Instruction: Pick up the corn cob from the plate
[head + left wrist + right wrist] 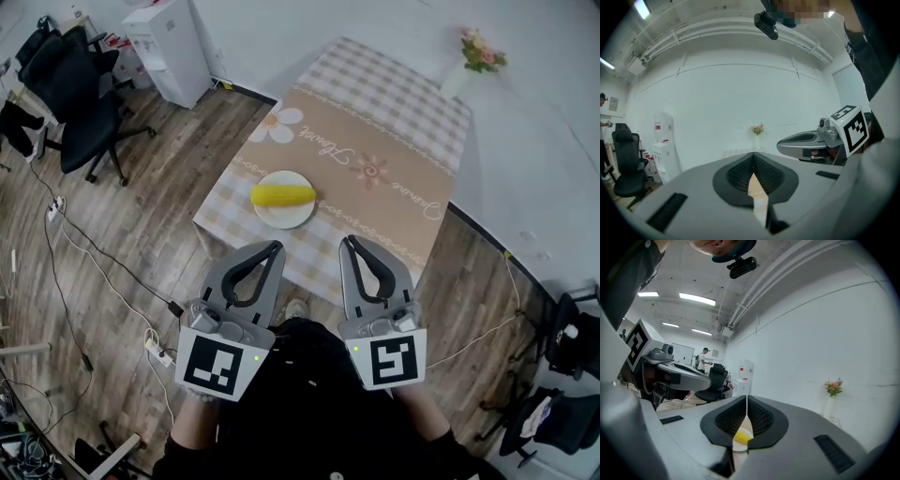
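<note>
A yellow corn cob point(283, 195) lies across a small white plate point(286, 218) near the front edge of a table point(394, 112) with a checked cloth and a brown runner. Both grippers hover side by side short of that edge, pointing at the table. My left gripper point(278, 247) is shut and empty, its tips just below the plate. My right gripper point(348, 241) is also shut and empty, a little right of the plate. In the right gripper view the corn cob point(740, 437) shows through the slot below the closed jaws. The left gripper point(753, 153) shows its jaws meeting.
A vase of flowers point(480, 52) stands at the table's far corner by the wall. Black office chairs point(75, 84) and a white water dispenser point(173, 47) stand to the left on the wooden floor. Cables point(66, 234) trail there. Another chair point(572, 337) is at right.
</note>
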Available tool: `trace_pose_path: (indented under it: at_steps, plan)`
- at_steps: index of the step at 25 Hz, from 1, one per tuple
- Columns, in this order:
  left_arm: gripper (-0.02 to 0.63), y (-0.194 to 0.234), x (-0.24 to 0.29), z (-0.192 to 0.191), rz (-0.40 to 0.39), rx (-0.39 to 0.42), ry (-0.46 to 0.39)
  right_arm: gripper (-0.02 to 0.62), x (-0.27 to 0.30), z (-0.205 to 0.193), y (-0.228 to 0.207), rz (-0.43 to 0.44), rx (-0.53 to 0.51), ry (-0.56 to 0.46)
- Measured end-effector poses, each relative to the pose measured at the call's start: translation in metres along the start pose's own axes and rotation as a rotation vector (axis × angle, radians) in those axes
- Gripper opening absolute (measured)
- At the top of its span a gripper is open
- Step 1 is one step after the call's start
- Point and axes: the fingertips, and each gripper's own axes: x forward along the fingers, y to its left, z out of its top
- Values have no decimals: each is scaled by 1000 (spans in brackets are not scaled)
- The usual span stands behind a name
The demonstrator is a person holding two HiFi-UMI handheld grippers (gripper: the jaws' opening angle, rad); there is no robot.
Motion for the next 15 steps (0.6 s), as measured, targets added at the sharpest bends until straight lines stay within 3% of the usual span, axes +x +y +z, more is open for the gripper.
trace_pose_path:
  at_steps: [15]
  plan:
    - [14,-1,20,1,11,-5,31,44,-3,-12,-25,-13,32,14]
